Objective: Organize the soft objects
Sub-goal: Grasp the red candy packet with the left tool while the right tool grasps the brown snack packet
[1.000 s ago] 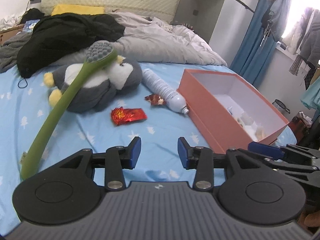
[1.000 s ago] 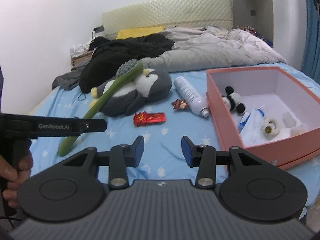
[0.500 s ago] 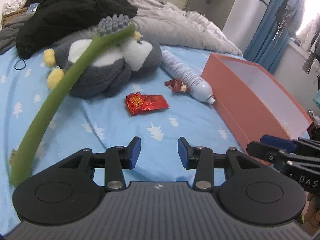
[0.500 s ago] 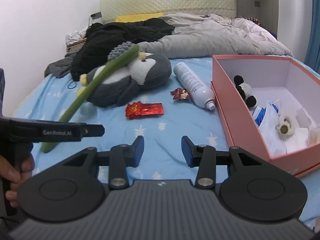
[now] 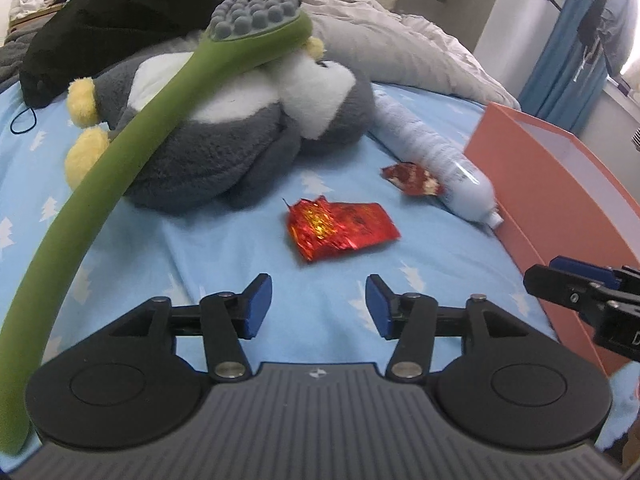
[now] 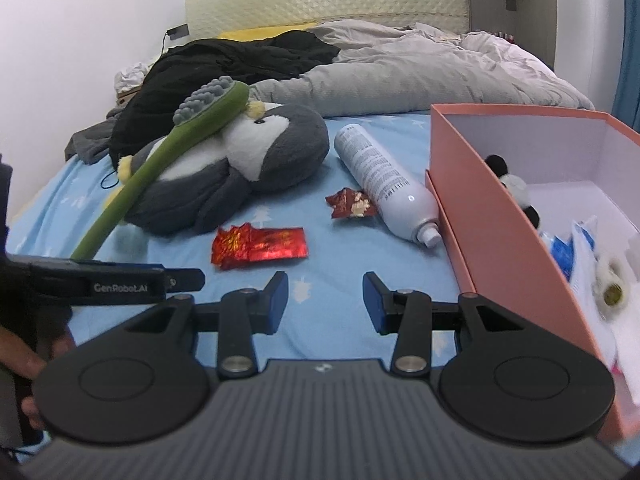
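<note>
Left gripper (image 5: 319, 305) and right gripper (image 6: 324, 300) both spread wide, holding nothing. Grey-and-white plush penguin (image 5: 224, 136) on blue bedsheet (image 5: 224, 248) at 11 o'clock, under long green silicone brush (image 5: 132, 148); crinkled red foil wrapper (image 5: 340, 229) at 12; open pink cardboard box (image 6: 508, 216) at 2.

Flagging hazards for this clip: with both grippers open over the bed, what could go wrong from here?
1. The green brush lies across the penguin plush; lifting the plush would likely tip it off.
2. The large red wrapper lies flat on soft bedding, so the left gripper may pinch sheet instead.
3. The spray can could roll if nudged.
</note>
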`<state>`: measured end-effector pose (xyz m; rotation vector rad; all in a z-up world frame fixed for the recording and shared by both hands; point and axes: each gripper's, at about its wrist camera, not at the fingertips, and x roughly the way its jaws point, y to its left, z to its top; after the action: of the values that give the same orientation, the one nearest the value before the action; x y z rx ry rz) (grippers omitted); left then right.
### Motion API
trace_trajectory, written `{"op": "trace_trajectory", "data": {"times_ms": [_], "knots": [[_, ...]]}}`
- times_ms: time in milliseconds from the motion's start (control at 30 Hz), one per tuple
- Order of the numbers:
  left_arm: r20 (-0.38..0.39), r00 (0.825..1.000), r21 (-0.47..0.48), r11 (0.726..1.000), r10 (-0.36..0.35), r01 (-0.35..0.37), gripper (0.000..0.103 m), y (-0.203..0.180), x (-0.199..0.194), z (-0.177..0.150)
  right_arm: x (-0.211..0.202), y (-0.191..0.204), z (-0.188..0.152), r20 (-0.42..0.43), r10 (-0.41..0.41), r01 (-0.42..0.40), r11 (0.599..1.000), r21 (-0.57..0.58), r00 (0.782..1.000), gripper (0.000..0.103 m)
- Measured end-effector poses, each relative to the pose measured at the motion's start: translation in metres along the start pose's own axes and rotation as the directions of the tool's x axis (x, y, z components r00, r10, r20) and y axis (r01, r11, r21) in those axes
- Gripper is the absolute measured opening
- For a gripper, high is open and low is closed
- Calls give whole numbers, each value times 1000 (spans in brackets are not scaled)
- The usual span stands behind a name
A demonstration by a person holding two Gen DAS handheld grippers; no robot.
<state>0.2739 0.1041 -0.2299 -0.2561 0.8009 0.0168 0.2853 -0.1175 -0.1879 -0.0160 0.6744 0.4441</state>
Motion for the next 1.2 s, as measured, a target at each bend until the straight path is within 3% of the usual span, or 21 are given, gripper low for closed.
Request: {"op": "trace_trajectory", "data": {"times_ms": [433, 733, 900, 1033, 1200], "knots": [[17, 999, -74, 997, -34, 36, 65, 21, 52, 18, 83, -2, 17, -17, 6, -7, 1000, -20, 1000, 44], [42, 997, -65, 996, -64, 67, 68, 20, 64, 25, 132, -5, 28, -34, -83, 85, 994, 62, 996, 44], [34, 998, -26, 998, -61, 62, 60, 13, 68, 24, 147, -12, 29, -58, -99, 108, 978, 178, 993, 50], [13, 996, -19, 996, -90, 91, 45, 10, 71, 23, 152, -16, 30, -37, -91, 98, 968, 233, 995, 52], [7, 997, 0, 997, -79, 79, 42, 2, 75, 22, 160, -23, 33, -18, -86, 88, 947, 309, 996, 51]]}}
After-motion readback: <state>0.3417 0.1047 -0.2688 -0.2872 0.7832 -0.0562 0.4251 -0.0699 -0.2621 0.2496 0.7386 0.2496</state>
